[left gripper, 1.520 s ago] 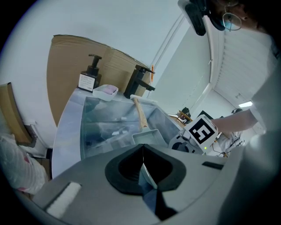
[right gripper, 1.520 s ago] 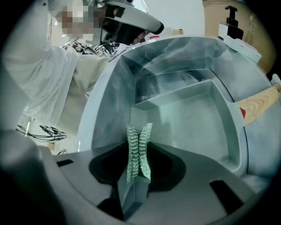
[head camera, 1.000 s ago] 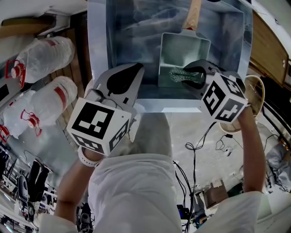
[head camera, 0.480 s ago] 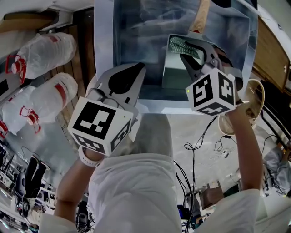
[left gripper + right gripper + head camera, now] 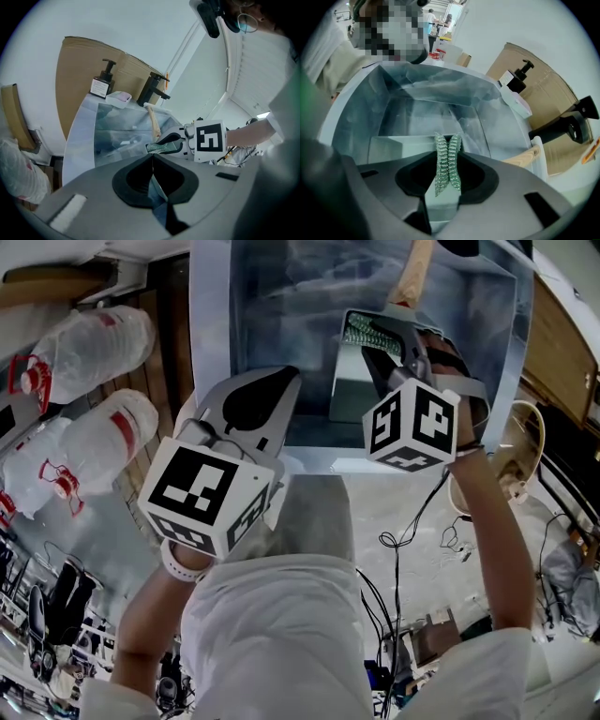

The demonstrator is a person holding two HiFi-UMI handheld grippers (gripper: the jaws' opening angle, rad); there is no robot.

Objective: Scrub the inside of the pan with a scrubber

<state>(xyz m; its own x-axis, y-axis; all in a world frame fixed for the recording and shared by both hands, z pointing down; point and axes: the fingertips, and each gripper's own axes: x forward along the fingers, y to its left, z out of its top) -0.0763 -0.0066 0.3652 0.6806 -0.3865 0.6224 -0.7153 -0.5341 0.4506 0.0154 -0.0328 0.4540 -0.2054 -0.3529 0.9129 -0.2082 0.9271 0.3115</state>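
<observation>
Our left tool [image 5: 152,164] is close to us, shut tight with nothing in it, by the near edge of the sink [image 5: 211,334]. Our right tool [image 5: 373,351] pinches the scrubber [image 5: 367,332] at the far end inside the pan [image 5: 345,390]. The pan lies in the sink, with its wooden handle [image 5: 418,268] pointing away from us.

sink [image 5: 211,334] | plastic bottles [image 5: 94,343] beside it | pump bottle [image 5: 102,84] | black faucet [image 5: 152,91] | floor cables [image 5: 412,531]
</observation>
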